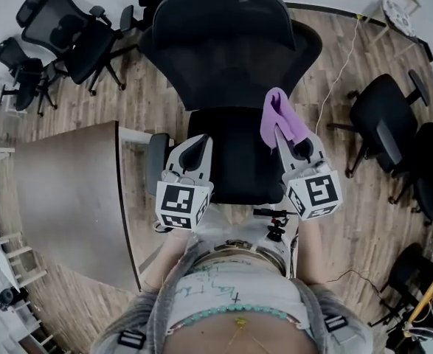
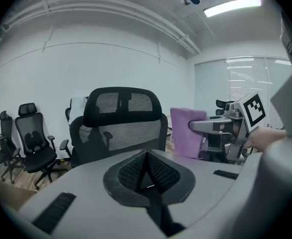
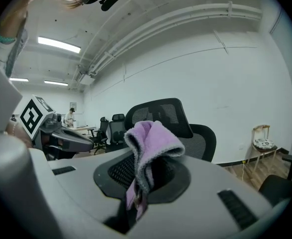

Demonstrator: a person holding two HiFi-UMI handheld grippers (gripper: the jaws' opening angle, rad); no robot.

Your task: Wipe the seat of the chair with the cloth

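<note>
R hand-held gripper clamped on purple cloth, over right side of chair seat. L hand-held gripper jaws together, empty, over seat's left side.

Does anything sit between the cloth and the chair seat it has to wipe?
Nothing visible does. The right gripper holds the purple cloth above the black seat, whose surface shows bare. The left gripper, shut and empty, hangs over the seat's left edge.

Right gripper holds cloth over chair seat.
</note>
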